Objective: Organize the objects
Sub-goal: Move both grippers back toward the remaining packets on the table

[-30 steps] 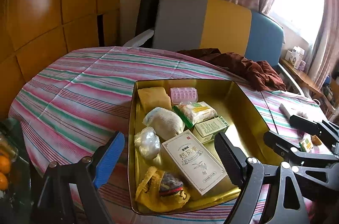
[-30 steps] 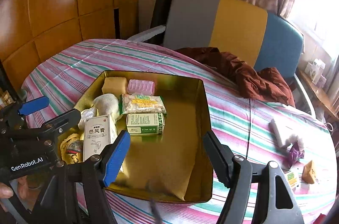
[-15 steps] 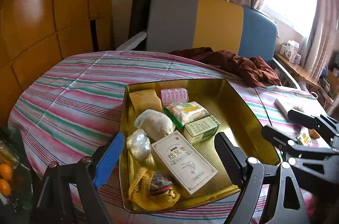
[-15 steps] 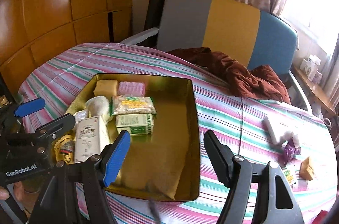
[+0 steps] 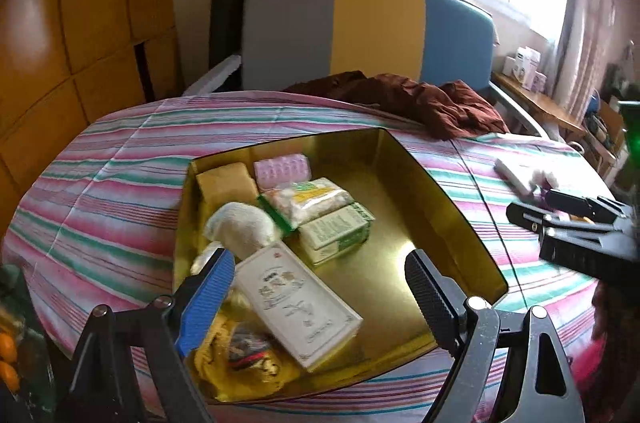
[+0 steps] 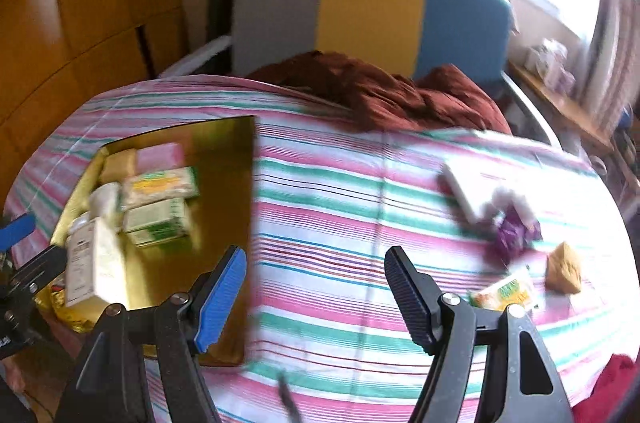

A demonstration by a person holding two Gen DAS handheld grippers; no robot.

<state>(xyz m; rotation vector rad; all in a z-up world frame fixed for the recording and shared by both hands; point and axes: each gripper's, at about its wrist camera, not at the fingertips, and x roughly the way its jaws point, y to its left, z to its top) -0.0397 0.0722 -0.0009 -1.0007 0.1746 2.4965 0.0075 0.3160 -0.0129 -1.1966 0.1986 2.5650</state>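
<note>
A gold tin tray (image 5: 440, 191) (image 6: 240, 191) lies on the striped tablecloth. It holds a white box (image 5: 296, 299), a green box (image 5: 336, 231), a noodle-like packet (image 5: 308, 199), a pink blister pack (image 5: 282, 167), a tan block (image 5: 226, 181) and a yellow bag (image 5: 240, 355). My left gripper (image 5: 316, 295) hovers open over the tray's near end, empty. My right gripper (image 6: 316, 291) stands open and empty over bare cloth to the right of the tray. Loose on the cloth at the right lie a white box (image 6: 464, 191), a purple wrapper (image 6: 512, 235), a tan piece (image 6: 564, 267) and a green-yellow packet (image 6: 504, 289).
A brown cloth (image 5: 420, 99) is heaped at the table's far edge, in front of a grey, yellow and blue chair back (image 5: 372, 31). Wooden panels line the left wall. A cluttered shelf (image 5: 532, 91) stands by the window at the right. Oranges (image 5: 8, 359) show at the far left.
My right gripper has swung right, from over the tray to over the bare cloth near the loose items. The left gripper shifted a little and rolled; the tray's contents have not moved.
</note>
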